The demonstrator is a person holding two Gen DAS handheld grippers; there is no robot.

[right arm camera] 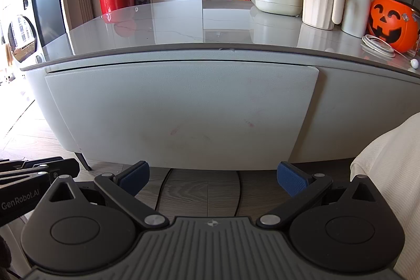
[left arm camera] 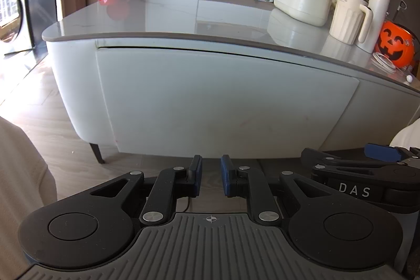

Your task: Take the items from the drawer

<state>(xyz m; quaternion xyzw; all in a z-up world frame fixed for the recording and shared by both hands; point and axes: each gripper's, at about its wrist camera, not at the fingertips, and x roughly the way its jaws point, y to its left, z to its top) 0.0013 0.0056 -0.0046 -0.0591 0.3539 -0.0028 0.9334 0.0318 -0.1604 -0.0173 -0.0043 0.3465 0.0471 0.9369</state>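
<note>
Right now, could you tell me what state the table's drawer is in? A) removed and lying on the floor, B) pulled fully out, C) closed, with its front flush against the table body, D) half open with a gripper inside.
C: the drawer front sits flush under the tabletop with only a thin seam around it, and both the left gripper and the right gripper hang short of it, holding nothing.

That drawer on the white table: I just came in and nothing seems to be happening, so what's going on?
A person holds a claw in each hand, both aimed at the closed drawer front of the table. Neither touches it yet. The left claw is narrowed to a small gap with nothing in it; the right claw stands wide open and empty. Nothing has been taken out; the jug, pumpkin bucket and other things sit on top.
</note>
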